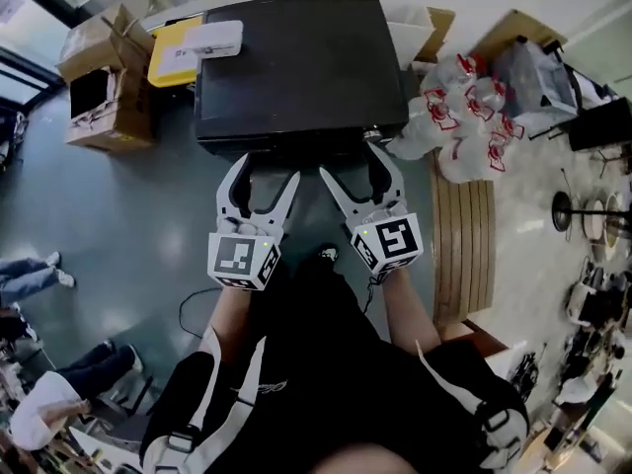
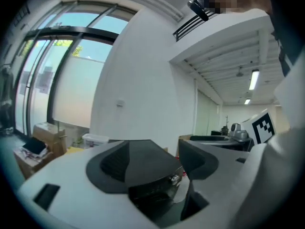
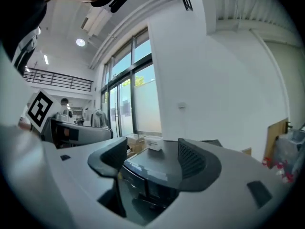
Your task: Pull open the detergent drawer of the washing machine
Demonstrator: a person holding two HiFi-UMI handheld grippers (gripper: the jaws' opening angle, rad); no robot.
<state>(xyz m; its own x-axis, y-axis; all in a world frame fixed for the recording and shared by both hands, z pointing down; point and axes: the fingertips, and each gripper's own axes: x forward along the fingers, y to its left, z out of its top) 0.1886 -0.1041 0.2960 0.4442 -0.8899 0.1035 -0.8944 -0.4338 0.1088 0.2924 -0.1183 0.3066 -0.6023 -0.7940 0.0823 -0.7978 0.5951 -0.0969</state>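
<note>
Starting with the head view: looking steeply down on the washing machine [image 1: 296, 67], a dark box sitting on the grey floor [image 1: 128, 215] straight ahead. Holding the left gripper [image 1: 267, 173] and the right gripper [image 1: 355, 164] side by side just short of its front edge, both spread wide and pinching nothing. Not managing to pick out the detergent drawer from up here, with the front face barely showing under the top edge. Also spotting a white box [image 1: 209, 39] lying on the machine's far left corner, cardboard boxes [image 1: 99, 87] off to the left, and a pack of water bottles [image 1: 459, 117] on the right next to a slatted wooden bench [image 1: 464, 225].

Moving on to the left gripper view: looking along the left fingers [image 2: 114, 163], well apart, framing the machine's near corner and a small shiny knob [image 2: 174, 178] on its front. Touching nothing, as far as can be told. Catching big windows [image 2: 57, 80] on the left and the other gripper's marker cube [image 2: 262, 125] on the right.

Finishing with the right gripper view: same story, right fingers [image 3: 195, 161] gaping, empty, with the machine's top and dark front panel [image 3: 136, 180] sitting between them a bit further on. Still not able to tell the drawer apart from the rest of that panel, everything looking flush and dark.
</note>
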